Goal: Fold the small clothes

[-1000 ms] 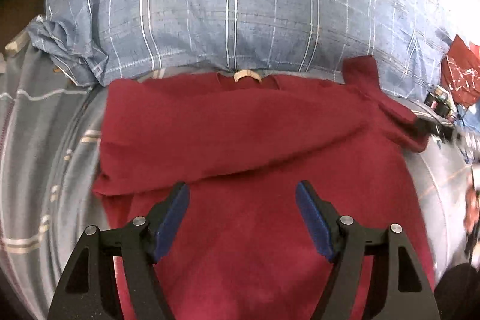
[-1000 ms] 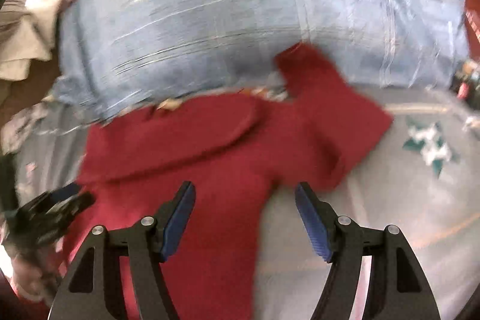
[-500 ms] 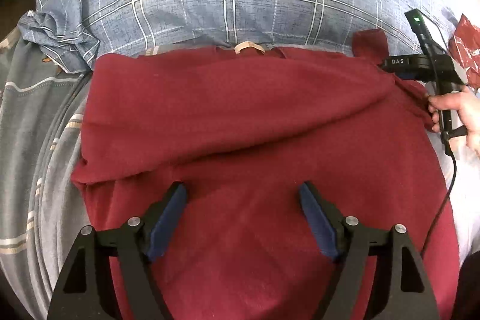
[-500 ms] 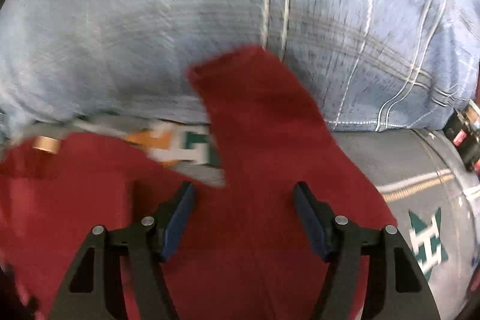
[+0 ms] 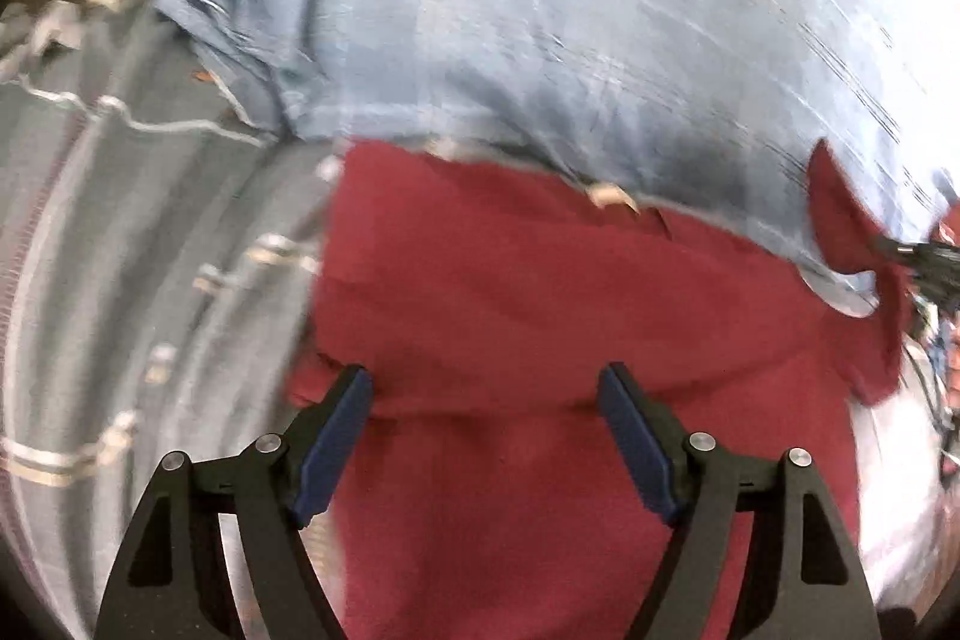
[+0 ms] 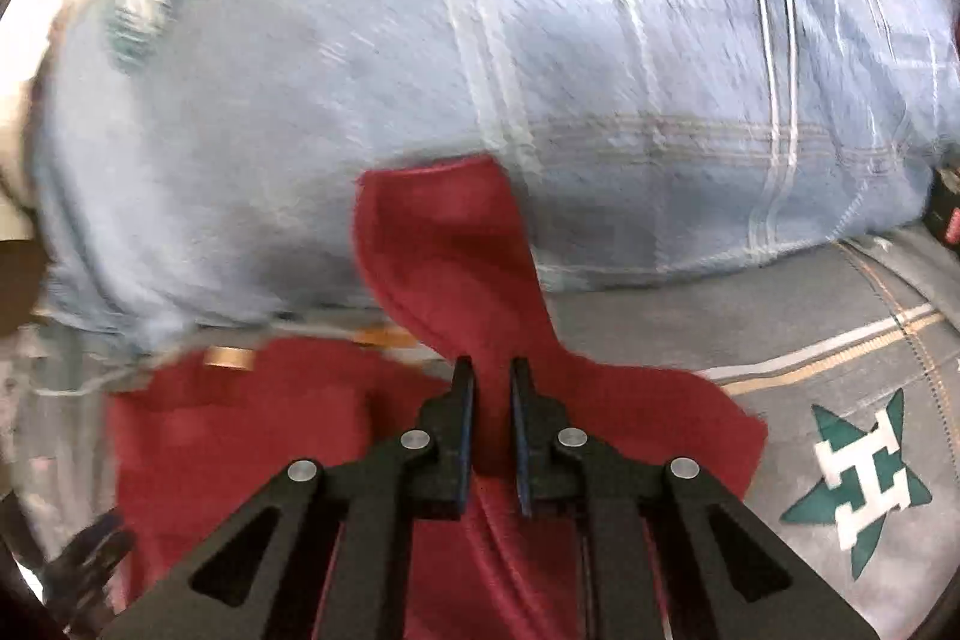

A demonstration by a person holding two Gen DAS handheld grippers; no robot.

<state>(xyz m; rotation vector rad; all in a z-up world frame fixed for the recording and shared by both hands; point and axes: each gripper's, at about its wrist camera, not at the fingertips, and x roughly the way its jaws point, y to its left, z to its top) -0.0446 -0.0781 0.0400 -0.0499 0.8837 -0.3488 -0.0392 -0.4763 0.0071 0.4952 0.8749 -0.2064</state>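
A dark red shirt (image 5: 540, 316) lies on a grey bedsheet, its neck label toward a blue plaid pillow. My left gripper (image 5: 486, 424) is open and empty, just above the shirt's lower body near a fold. In the right wrist view the shirt's right sleeve (image 6: 444, 256) rises against the pillow. My right gripper (image 6: 491, 388) is shut on that sleeve at its base, cloth pinched between the blue pads. That gripper also shows at the far right of the left wrist view (image 5: 924, 256). Both views are motion-blurred.
A large blue plaid pillow (image 5: 540, 10) (image 6: 540, 58) lies behind the shirt. The grey sheet (image 5: 120, 232) has pale stripes and a green-and-white star emblem (image 6: 864, 472). Small dark and red objects (image 6: 948, 214) sit at the right edge.
My right gripper has closed on the shirt's right sleeve; it was open half a second ago. My left gripper has swung left and pulled back slightly, still open.
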